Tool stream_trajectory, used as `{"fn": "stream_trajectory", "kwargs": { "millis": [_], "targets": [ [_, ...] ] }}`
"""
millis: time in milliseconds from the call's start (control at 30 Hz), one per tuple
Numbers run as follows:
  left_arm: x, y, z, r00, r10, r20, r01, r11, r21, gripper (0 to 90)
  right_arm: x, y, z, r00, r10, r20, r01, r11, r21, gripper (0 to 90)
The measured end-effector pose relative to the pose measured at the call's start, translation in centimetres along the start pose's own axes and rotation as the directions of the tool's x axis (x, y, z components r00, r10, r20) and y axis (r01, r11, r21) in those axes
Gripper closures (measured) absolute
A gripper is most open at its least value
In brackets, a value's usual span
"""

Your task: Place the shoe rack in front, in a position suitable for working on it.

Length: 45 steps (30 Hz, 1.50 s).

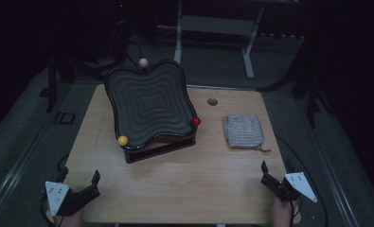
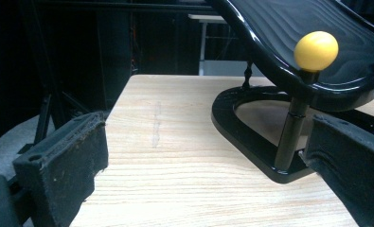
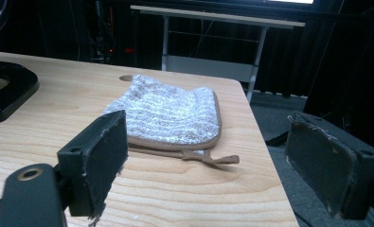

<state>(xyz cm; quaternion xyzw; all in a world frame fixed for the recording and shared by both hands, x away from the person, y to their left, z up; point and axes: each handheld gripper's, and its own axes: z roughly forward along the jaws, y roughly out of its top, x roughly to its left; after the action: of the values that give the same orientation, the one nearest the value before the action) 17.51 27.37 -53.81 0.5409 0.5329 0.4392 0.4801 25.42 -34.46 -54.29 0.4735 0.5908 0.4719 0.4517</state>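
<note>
Left gripper [image 1: 93,185]: I see jaws spread wide in the left gripper view, nothing btwn the pads, touching nothing. Sits at near-left corner of the light wooden table [image 1: 175,184], pointing twd the tray.
Right gripper [image 1: 266,174]: jaws wide apart too, empty. At near-right edge of table, aimed at the pouch, well short of it.
Knitted grey-white fabric pouch with tan trim [image 3: 170,116]: lies flat on right half of table, apart from both tools; tan zip tab sticks out on its near side.
Glossy black wavy-edged tilting tray on a black base [image 1: 149,101]: centre-left of table, surface tipped, its near edge lower.
Yellow ball knob [image 2: 316,50]: on a black post at tray's near-left corner, ahead of the left tool, not touched.
Red ball knob [image 1: 196,121]: tray's right corner.
Pink ball knob [image 1: 143,62]: tray's far edge.
</note>
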Motion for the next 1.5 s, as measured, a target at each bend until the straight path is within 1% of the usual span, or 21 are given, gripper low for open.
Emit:
{"fn": "stream_trajectory", "kwargs": {
  "millis": [100, 200, 367, 533, 567, 700, 767, 867, 933, 1000, 1033, 1067, 1200, 1233, 1267, 1300, 1367, 1400, 1433, 1467, 1500],
  "targets": [
    [0.2, 0.0, 0.1, 0.9999, -0.017, 0.002, 0.017, 0.9999, -0.003, 0.7, -0.1, 0.0, 0.0, 1.0000, -0.005, 0.003, 0.005, 1.000, 0.003, 13.9],
    [0.3, 0.0, 0.0, 0.9998, -0.018, -0.006, 0.018, 0.9998, -0.008, 0.7, -0.2, 0.0, -0.1, 1.0000, -0.004, 0.005, 0.004, 1.000, 0.003, 13.9],
    [0.5, 0.0, -0.1, 0.9994, -0.034, 0.001, 0.034, 0.9993, -0.017, 0.7, -0.2, -0.1, 0.0, 0.9999, -0.001, 0.013, 0.001, 1.000, 0.019, 14.0],
    [0.8, 0.1, -0.7, 0.9995, -0.030, -0.005, 0.030, 0.9982, -0.051, 0.8, -0.3, -0.2, 0.1, 0.9998, -0.001, 0.021, 0.000, 1.000, 0.030, 13.9],
    [0.8, 0.2, -0.8, 0.9992, -0.041, 0.007, 0.041, 0.9976, -0.057, 0.8, -0.4, -0.1, 0.1, 0.9998, 0.021, 0.008, -0.021, 0.999, 0.030, 13.9],
    [0.2, 1.0, -1.2, 0.9977, -0.044, 0.052, 0.047, 0.9975, -0.052, 0.8, -0.1, 0.7, -0.1, 0.9999, 0.008, -0.007, -0.008, 1.000, 0.014, 13.9],
    [-0.2, 1.7, -1.3, 0.9928, -0.067, 0.099, 0.071, 0.9971, -0.030, 0.8, 0.5, 1.9, -0.4, 0.9994, 0.006, -0.034, -0.007, 1.000, -0.016, 13.9],
    [-0.8, 2.6, -1.4, 0.9914, -0.063, 0.115, 0.064, 0.9979, -0.002, 0.8, 1.0, 2.7, -0.4, 0.9987, 0.002, -0.051, -0.004, 1.000, -0.023, 13.9],
    [-1.0, 3.3, -1.5, 0.9899, -0.059, 0.129, 0.061, 0.9981, -0.009, 0.8, 1.8, 3.8, -0.3, 0.9967, 0.010, -0.080, -0.013, 0.999, -0.034, 13.6],
    [-1.0, 4.0, -1.6, 0.9877, -0.063, 0.143, 0.065, 0.9979, -0.009, 0.8, 2.1, 4.2, -0.2, 0.9959, 0.001, -0.091, -0.005, 0.999, -0.035, 13.0],
    [-1.1, 4.3, -1.6, 0.9865, -0.068, 0.149, 0.070, 0.9975, -0.012, 0.8, 2.6, 5.0, 0.0, 0.9941, -0.018, -0.107, 0.013, 0.999, -0.042, 12.9],
    [-1.1, 4.6, -1.6, 0.9844, -0.071, 0.161, 0.075, 0.9971, -0.016, 0.8, 2.8, 5.4, 0.1, 0.9926, -0.016, -0.121, 0.010, 0.999, -0.052, 12.6],
    [-1.1, 5.7, -1.6, 0.9846, -0.052, 0.167, 0.056, 0.9981, -0.025, 0.8, 3.5, 6.5, 0.5, 0.9921, -0.018, -0.124, 0.009, 0.997, -0.076, 12.6],
    [-1.2, 5.9, -1.5, 0.9852, -0.045, 0.165, 0.050, 0.9984, -0.027, 0.8, 3.8, 7.2, 1.0, 0.9891, -0.009, -0.147, -0.003, 0.997, -0.078, 12.6],
    [-1.2, 6.1, -1.5, 0.9841, -0.041, 0.173, 0.047, 0.9983, -0.033, 0.8, 3.8, 7.2, 1.0, 0.9891, -0.009, -0.147, -0.003, 0.997, -0.078, 12.6],
    [-1.2, 6.4, -1.4, 0.9836, -0.038, 0.176, 0.045, 0.9983, -0.036, 0.8, 4.2, 8.0, 1.4, 0.9873, -0.011, -0.159, -0.001, 0.997, -0.072, 12.6],
    [-1.4, 7.2, -1.2, 0.9794, -0.022, 0.201, 0.031, 0.9985, -0.045, 0.8, 4.7, 8.8, 1.7, 0.9839, -0.013, -0.178, 0.001, 0.998, -0.068, 12.5],
    [-1.4, 7.2, -1.2, 0.9794, -0.022, 0.201, 0.031, 0.9985, -0.045, 0.8, 4.7, 8.8, 1.7, 0.9839, -0.013, -0.178, 0.001, 0.998, -0.068, 12.5],
    [-1.4, 7.4, -1.2, 0.9787, -0.013, 0.205, 0.023, 0.9986, -0.048, 0.8, 5.0, 9.5, 2.0, 0.9729, 0.000, -0.231, -0.017, 0.997, -0.073, 11.5],
    [-1.4, 7.7, -1.1, 0.9762, -0.008, 0.217, 0.020, 0.9985, -0.050, 0.8, 5.0, 9.5, 2.0, 0.9729, 0.000, -0.231, -0.017, 0.997, -0.073, 11.5],
    [-1.5, 7.9, -0.9, 0.9763, -0.005, 0.216, 0.016, 0.9986, -0.050, 0.8, 5.6, 10.2, 2.4, 0.9677, -0.003, -0.252, -0.019, 0.996, -0.085, 11.4]
  ]
}}
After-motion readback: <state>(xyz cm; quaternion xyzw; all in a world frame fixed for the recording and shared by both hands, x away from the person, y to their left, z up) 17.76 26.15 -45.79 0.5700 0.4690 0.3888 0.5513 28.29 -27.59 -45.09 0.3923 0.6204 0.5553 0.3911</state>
